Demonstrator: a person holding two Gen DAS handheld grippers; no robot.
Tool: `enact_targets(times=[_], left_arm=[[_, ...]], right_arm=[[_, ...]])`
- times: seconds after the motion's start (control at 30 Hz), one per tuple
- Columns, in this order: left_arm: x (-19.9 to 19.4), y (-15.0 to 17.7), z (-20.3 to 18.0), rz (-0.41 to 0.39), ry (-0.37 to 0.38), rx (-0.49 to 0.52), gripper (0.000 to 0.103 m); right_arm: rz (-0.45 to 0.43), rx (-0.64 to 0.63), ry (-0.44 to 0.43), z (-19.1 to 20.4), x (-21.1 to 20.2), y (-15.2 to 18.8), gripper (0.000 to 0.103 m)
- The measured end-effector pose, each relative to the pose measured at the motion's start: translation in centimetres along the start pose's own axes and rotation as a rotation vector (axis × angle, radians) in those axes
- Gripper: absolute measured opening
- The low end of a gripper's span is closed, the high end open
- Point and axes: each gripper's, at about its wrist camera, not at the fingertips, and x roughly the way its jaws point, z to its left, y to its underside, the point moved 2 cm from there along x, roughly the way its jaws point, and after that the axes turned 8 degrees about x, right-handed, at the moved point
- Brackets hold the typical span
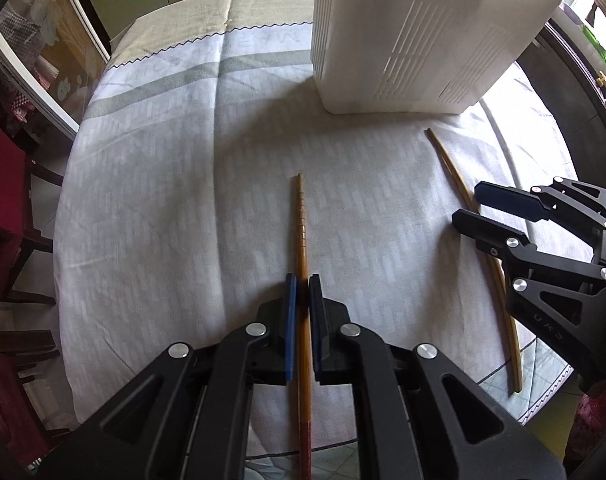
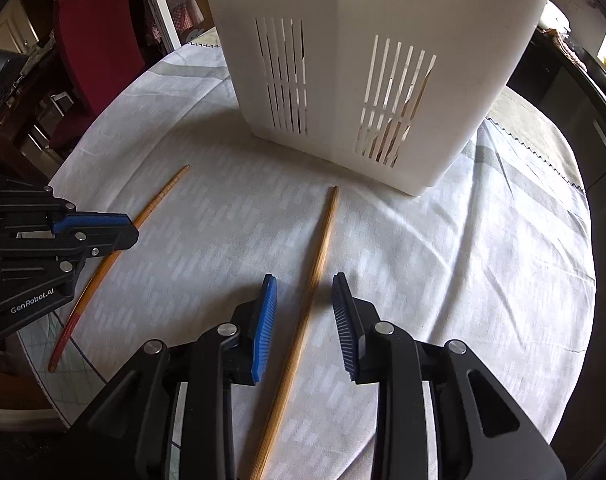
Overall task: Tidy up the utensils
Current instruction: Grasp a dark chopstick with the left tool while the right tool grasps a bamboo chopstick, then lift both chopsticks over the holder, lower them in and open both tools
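A: Nearest, at the bottom of the left wrist view?
B: The left gripper (image 1: 302, 280) — its blue pads pressed together on the red-ended chopstick (image 1: 302, 240), which runs up the frame's centre on the tablecloth (image 1: 163, 200).
A: And the other one?
B: In its own view the right gripper (image 2: 305, 280) has fingers spread apart, straddling the plain chopstick (image 2: 321, 248) without touching it.
A: Farther back?
B: The white slotted utensil holder (image 2: 343, 60) stands upright at the top — utensils dimly visible through its slots.
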Motion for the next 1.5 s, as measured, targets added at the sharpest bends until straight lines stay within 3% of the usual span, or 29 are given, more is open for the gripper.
enact_targets(times=[0.03, 0.1, 0.33, 0.47, 0.8, 1.17, 1.5], left_arm=[[0.2, -0.2, -0.2, -0.002, -0.002, 0.002, 0.007], [0.1, 0.0, -0.2, -0.007, -0.003, 0.002, 0.007], [-0.1, 0.4, -0.5, -0.034, 0.006, 0.011, 0.007], [-0.9, 0.7, -0.3, -0.07, 0.027, 0.005, 0.006], [-7.4, 2.1, 0.0, -0.289, 0.019, 0.004, 0.006], [-13.9, 4.5, -1.0, -0.519, -0.044, 0.031, 0.006], [-15.6, 5.4, -1.9, -0.576, -0.039, 0.051, 0.006]], right_arm=[[0.001, -0.001, 0.0, -0.1, 0.0, 0.0, 0.027], [-0.004, 0.004, 0.003, -0.2, -0.2, -0.4, 0.009], [-0.058, 0.052, -0.056, -0.9, -1.8, 0.3, 0.007], [-0.169, 0.098, -0.106, -1.6, -5.7, 0.6, 0.007], [-0.483, 0.194, -0.198, -3.7, -16.4, 4.7, 0.007], [-0.581, 0.213, -0.202, -3.7, -20.3, 9.0, 0.007], [-0.601, 0.213, -0.188, -3.6, -20.3, 9.2, 0.007]])
